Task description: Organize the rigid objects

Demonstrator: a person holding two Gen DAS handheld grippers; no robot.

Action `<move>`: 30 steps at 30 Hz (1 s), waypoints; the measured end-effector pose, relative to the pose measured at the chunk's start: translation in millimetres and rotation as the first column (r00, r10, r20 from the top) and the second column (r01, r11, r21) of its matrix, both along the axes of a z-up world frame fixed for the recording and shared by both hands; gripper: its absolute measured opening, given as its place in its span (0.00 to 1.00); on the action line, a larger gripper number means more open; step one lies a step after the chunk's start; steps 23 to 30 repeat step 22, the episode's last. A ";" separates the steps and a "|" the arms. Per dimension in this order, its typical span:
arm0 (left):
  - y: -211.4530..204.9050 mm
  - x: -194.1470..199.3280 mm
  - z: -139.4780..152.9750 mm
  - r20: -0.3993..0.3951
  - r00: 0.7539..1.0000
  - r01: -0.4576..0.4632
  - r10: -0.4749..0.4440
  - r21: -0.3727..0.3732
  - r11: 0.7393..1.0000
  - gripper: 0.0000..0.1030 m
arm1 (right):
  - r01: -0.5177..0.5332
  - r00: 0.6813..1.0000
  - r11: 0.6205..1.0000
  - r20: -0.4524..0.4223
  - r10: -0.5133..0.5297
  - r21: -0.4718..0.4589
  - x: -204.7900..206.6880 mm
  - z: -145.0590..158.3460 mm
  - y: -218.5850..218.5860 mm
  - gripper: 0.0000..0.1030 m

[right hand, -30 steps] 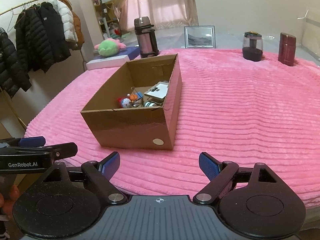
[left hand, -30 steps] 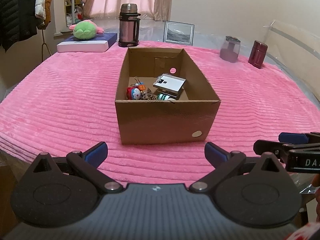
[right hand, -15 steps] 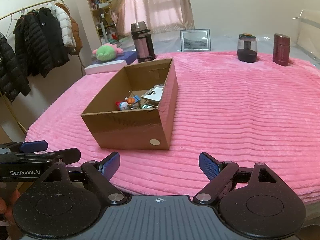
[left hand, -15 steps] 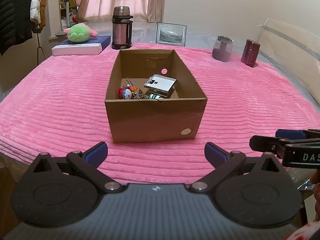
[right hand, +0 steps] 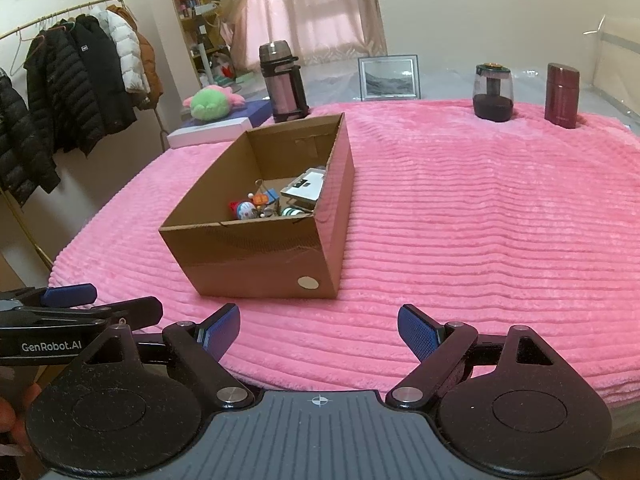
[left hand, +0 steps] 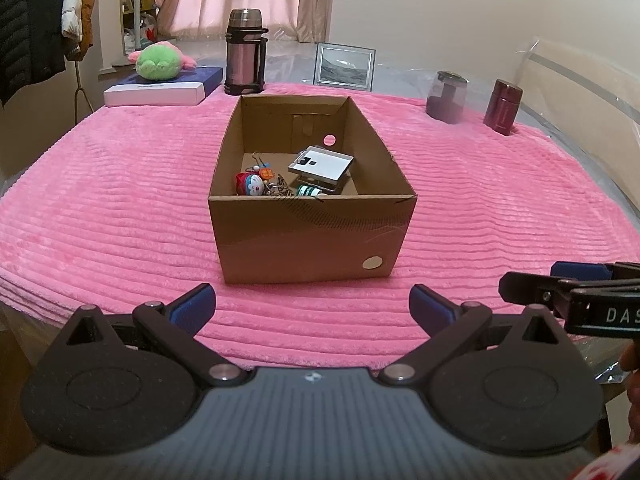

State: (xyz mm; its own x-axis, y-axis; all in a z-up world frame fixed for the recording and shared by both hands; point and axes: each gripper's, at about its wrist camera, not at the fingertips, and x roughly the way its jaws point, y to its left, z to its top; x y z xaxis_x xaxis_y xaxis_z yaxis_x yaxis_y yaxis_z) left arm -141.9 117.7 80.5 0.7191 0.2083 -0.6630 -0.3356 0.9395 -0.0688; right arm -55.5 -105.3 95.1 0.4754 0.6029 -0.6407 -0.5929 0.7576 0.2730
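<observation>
Across the wide pink ribbed plush blanket (left hand: 500, 200) that covers the whole surface, an open brown cardboard box (left hand: 312, 236) sits near the middle, and the blanket around it is bare apart from things along the far edge: a tall steel thermos flask (left hand: 245, 54), a silver-framed landscape picture (left hand: 345, 66), a smoky glass jar (right hand: 493, 92), a dark red cylindrical canister (right hand: 562, 94), and a flat white and blue box (left hand: 164, 90) with a green plush toy (left hand: 158, 65) on it. Inside the cardboard box lie the small rigid things: a flat white and grey case (left hand: 322, 164) propped on a darker one, a round red and blue cartoon figure (left hand: 250, 184), some small keychain charms and a little green-banded bottle (left hand: 308, 191). Over the last second both views have pulled back and risen slightly, so the cardboard box looks a little farther off, while its contents have not shifted. Left gripper (left hand: 312, 306) and right gripper (right hand: 319, 326) hover side by side at the near edge, blue-padded jaws spread wide and carrying nothing. With the small things gathered in the cardboard box and both tools drawing away, this reads to me as either a finished tidy or a pause before something is taken out
</observation>
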 end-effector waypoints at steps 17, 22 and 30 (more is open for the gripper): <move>2.8 8.7 -6.4 -0.008 1.000 0.005 -0.005 -0.010 1.000 0.99 | 0.008 1.000 1.000 -0.014 -0.008 -0.007 7.4 -6.3 4.8 0.81; 4.8 10.1 -9.1 0.003 1.000 -0.001 0.001 -0.022 1.000 0.99 | 0.013 1.000 1.000 -0.021 -0.013 -0.008 9.9 -10.5 6.7 0.81; 4.8 10.1 -9.1 0.003 1.000 -0.001 0.001 -0.022 1.000 0.99 | 0.013 1.000 1.000 -0.021 -0.013 -0.008 9.9 -10.5 6.7 0.81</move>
